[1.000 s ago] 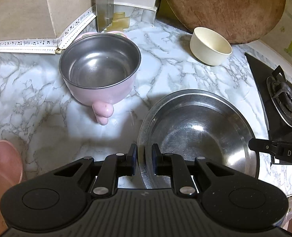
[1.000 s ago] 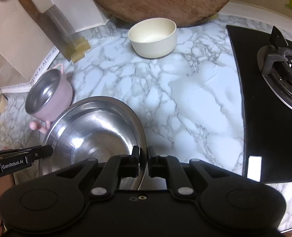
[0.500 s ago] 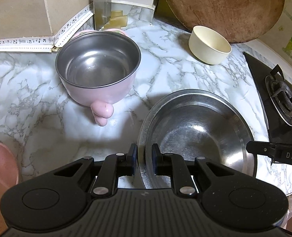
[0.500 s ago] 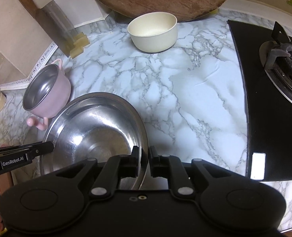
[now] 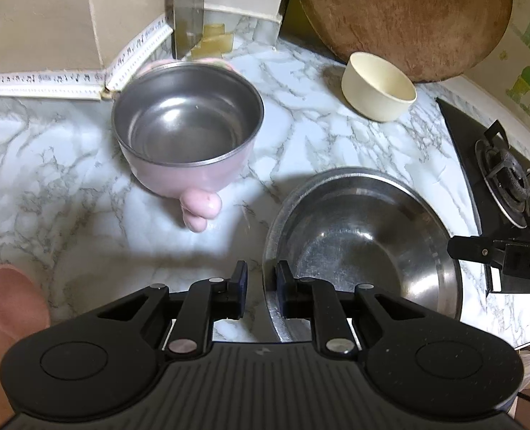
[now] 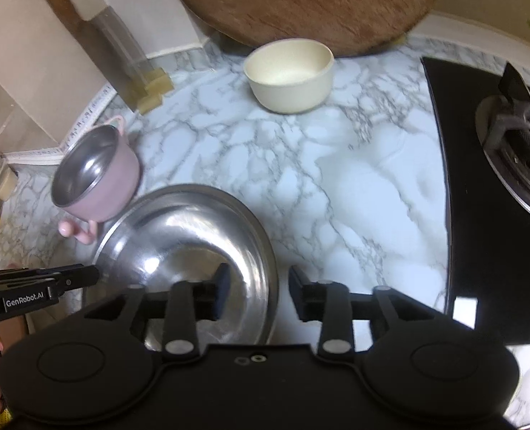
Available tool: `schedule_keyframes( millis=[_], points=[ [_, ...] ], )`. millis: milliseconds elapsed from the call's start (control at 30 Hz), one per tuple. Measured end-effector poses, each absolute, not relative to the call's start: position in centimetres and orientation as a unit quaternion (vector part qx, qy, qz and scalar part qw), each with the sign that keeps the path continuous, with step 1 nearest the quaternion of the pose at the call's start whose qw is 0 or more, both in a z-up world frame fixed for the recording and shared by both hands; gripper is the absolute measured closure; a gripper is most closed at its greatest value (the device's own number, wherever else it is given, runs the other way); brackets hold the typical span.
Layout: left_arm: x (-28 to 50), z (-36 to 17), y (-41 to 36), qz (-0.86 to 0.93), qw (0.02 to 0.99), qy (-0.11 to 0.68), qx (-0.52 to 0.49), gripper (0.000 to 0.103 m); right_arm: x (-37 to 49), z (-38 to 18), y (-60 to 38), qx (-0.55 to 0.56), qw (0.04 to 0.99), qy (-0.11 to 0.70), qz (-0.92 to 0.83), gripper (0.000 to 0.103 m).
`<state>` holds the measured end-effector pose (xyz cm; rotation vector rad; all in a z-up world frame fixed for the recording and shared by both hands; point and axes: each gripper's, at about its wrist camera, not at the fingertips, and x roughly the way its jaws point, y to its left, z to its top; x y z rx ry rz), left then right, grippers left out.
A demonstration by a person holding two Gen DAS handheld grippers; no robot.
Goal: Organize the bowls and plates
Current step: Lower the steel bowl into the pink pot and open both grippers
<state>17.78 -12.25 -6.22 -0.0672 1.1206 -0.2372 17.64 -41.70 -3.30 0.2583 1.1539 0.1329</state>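
A wide, shallow stainless-steel basin point(image 5: 365, 243) sits on the white marble-patterned countertop point(image 5: 50, 165), and both grippers work at its rim. The left gripper point(image 5: 261, 279) stands narrow, its two black pads straddling the basin's rim at about nine o'clock on the bowl, one pad outside and one inside; from this view I cannot tell whether the pads actually press the metal. The right gripper point(image 6: 258, 283) has just been opening: its jaws now stand clearly apart, with the basin's rim at about three o'clock on the bowl between them, and neither pad touches it. In the left wrist view, the right gripper's black finger reaches in at three o'clock of the picture over the far rim. A pink metal-lined pot with small knobbed handles point(image 5: 188, 139) stands at about ten o'clock from the basin, just beside it but apart. A cream round bowl point(image 6: 288, 75) rests well apart at roughly twelve o'clock, in front of a large round wooden board point(image 6: 300, 0) leaning against the wall. A black gas hob point(image 6: 497, 197) lies at three o'clock in the right wrist view.
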Motion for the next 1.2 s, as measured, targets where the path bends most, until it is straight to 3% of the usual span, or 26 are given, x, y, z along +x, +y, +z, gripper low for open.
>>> schedule_keyframes(
  millis=[433,467,533,567,600,767,1000,1200],
  points=[
    [18.8,-1.6,-9.9,-0.119,0.869,0.479,-0.033,0.085,19.8,0.9,-38.4,0.097,0.855,0.497,0.115,0.028],
    [18.9,-1.3,-9.8,-0.118,0.872,0.473,-0.034,0.078,20.0,1.2,-38.0,0.095,0.856,0.494,0.121,0.028],
    [18.9,-0.7,-9.3,-0.113,0.879,0.461,-0.040,0.055,20.3,1.6,-37.4,0.091,0.856,0.492,0.135,0.025],
    [18.7,-0.4,-9.1,-0.110,0.884,0.452,-0.045,0.036,20.5,1.8,-37.0,0.088,0.856,0.490,0.140,0.024],
    [18.6,0.0,-8.8,-0.109,0.890,0.440,-0.050,0.030,20.6,1.9,-36.6,0.083,0.857,0.488,0.145,0.023],
    [18.9,1.1,-8.3,-0.098,0.901,0.421,-0.042,0.030,21.9,2.6,-34.9,0.071,0.859,0.478,0.168,0.019],
    [20.5,0.8,-7.5,-0.061,0.907,0.415,-0.025,0.024,24.3,2.7,-33.0,0.059,0.867,0.459,0.185,0.002],
    [23.5,-1.0,-6.7,-0.033,0.900,0.433,-0.035,0.024,27.5,1.7,-31.4,0.060,0.865,0.465,0.182,0.002]
  ],
)
